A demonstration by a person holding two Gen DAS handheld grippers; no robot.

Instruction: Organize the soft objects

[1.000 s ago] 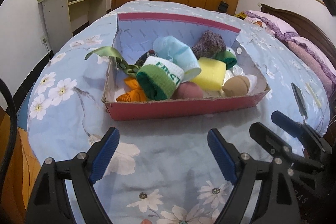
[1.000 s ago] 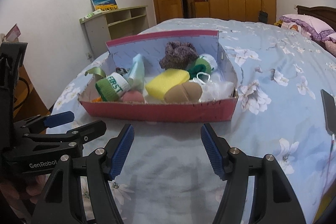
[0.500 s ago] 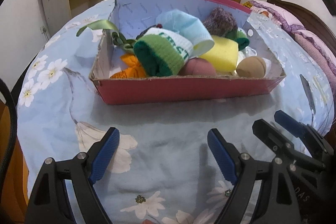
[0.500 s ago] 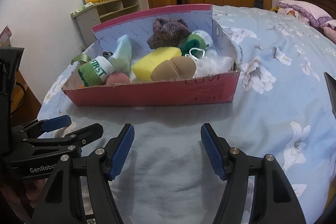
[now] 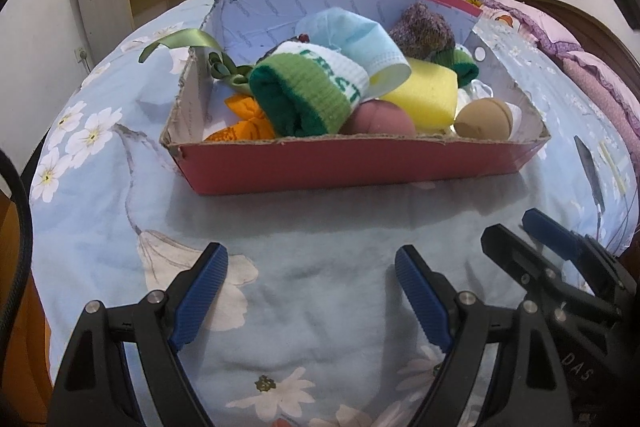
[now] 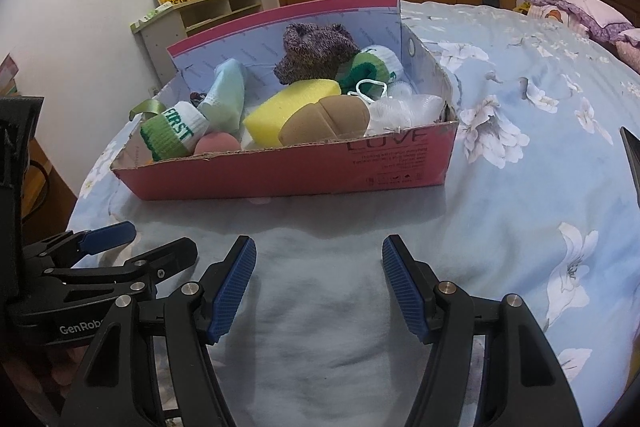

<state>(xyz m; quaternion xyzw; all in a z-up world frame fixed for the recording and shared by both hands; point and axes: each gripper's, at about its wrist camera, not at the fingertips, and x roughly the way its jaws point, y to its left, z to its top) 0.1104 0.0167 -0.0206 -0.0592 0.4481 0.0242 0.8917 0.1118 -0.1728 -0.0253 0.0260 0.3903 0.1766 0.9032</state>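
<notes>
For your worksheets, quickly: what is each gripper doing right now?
Left gripper: open, holding nothing, over the bedspread.
Right gripper: open, holding nothing, short of the box.

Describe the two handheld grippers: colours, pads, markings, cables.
Both match: the left gripper and right gripper have matte black angular frames with silver pivot bolts, and fingers faced with ribbed blue pads. White "GenRob…" lettering marks the left gripper's body in the right wrist view; "DAS" shows on the right one's. A black cable curves along the left view's edge.
</notes>
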